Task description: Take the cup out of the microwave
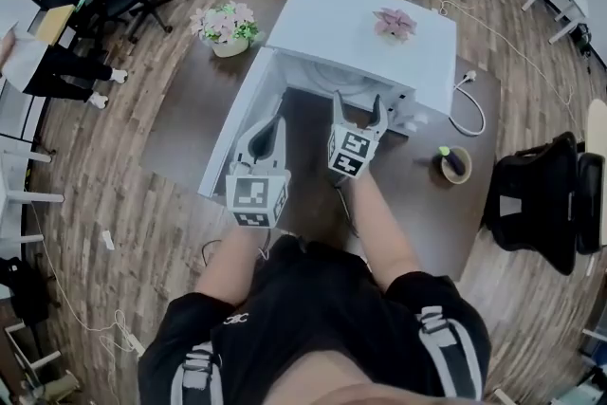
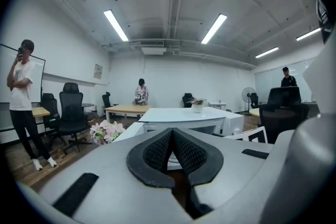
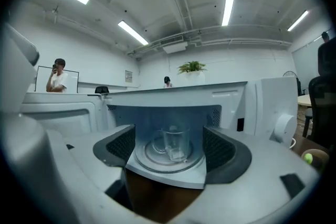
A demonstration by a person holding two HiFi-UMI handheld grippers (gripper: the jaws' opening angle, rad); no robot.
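- right gripper (image 1: 358, 100) jaws wide apart, empty, just outside the microwave (image 1: 360, 33) opening; left gripper (image 1: 270, 133) jaws together, empty, by the microwave's open door (image 1: 232, 142)
- cup (image 3: 176, 144) upright on the turntable (image 3: 168, 161) inside the microwave; not reached yet
- clear glass, likely slick; an off-centre squeeze could tip it
- handle seems to face the door side; a jaw may snag it
- wide jaws could clip the microwave walls

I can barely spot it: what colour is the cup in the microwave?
The cup is clear glass; best seen in the right gripper view.
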